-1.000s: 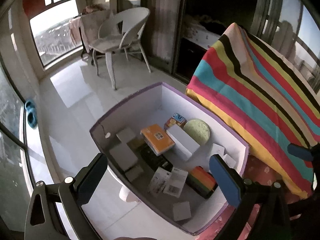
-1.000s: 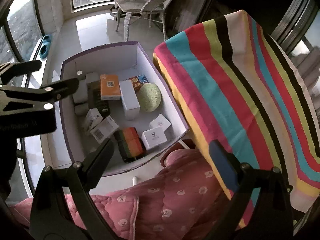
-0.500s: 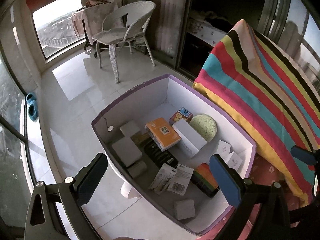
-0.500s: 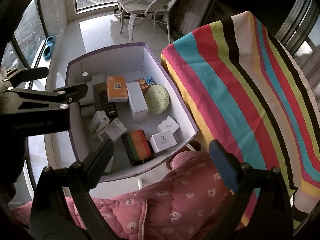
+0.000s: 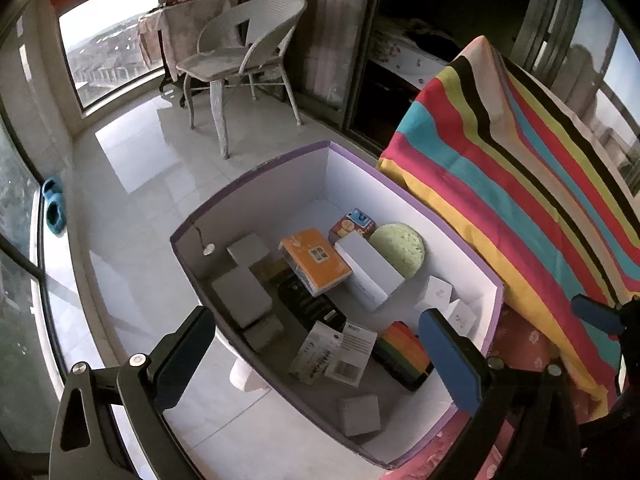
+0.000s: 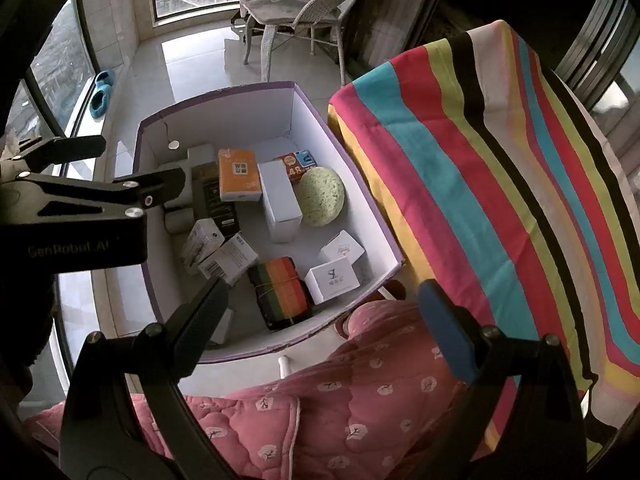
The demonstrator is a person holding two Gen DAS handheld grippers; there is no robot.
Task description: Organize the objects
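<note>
Purple-rimmed white cardboard box (image 5: 400, 196) of small packages lies below and ahead of both claws. Left gripper (image 5: 316, 354) and right gripper (image 6: 324, 320) gape wide, holding nothing.

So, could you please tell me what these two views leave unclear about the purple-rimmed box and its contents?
- Purple-rimmed box: near-left corner hidden in the right wrist view by the right tongs.
- Rainbow-striped item: partly covered in the left wrist view by the left tongs.
- White cube boxes: print too small to read.
- What the box stands on: hidden beneath it in both views.
</note>
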